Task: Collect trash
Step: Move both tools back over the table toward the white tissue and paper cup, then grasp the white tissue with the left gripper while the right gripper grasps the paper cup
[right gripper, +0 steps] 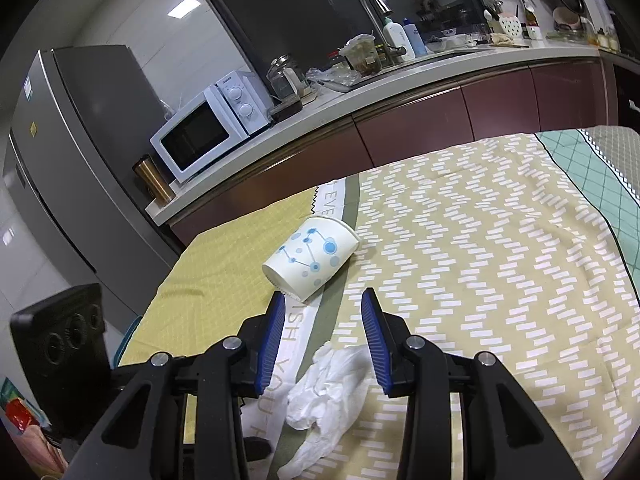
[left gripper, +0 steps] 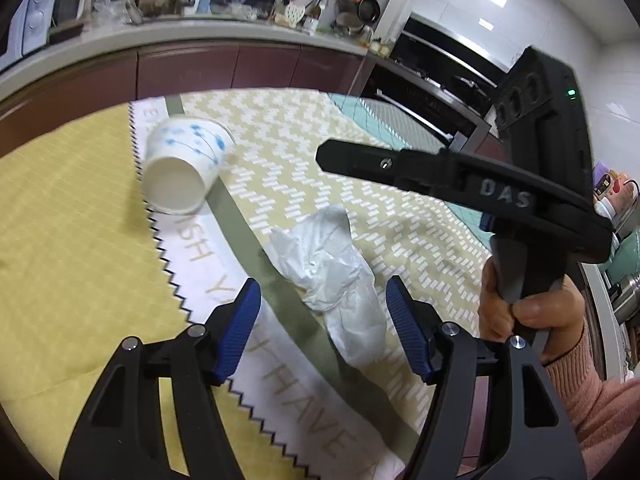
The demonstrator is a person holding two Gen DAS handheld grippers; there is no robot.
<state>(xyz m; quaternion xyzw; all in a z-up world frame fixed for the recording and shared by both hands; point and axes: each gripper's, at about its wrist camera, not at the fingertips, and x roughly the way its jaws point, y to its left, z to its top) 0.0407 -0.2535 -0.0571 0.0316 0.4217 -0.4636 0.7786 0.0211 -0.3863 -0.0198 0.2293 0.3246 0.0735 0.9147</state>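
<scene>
A white paper cup [left gripper: 186, 168] with blue dots lies on its side on the patterned tablecloth [left gripper: 80, 240]; it also shows in the right wrist view [right gripper: 312, 258]. A crumpled white tissue [left gripper: 332, 276] lies nearer, between the open jaws of my left gripper [left gripper: 322, 300], not touched. In the right wrist view the tissue [right gripper: 328, 384] lies below and between the open jaws of my right gripper [right gripper: 324, 308], with the cup just beyond the fingertips. The right gripper [left gripper: 460, 172] hangs above the table at the right of the left wrist view. Both grippers are empty.
A kitchen counter [right gripper: 400, 88] with maroon cabinets runs behind the table, with a sink, bottles and a white microwave [right gripper: 212, 124]. A grey fridge [right gripper: 72, 140] stands at the left. A stove [left gripper: 440, 84] is at the right. The table edge lies beyond the cup.
</scene>
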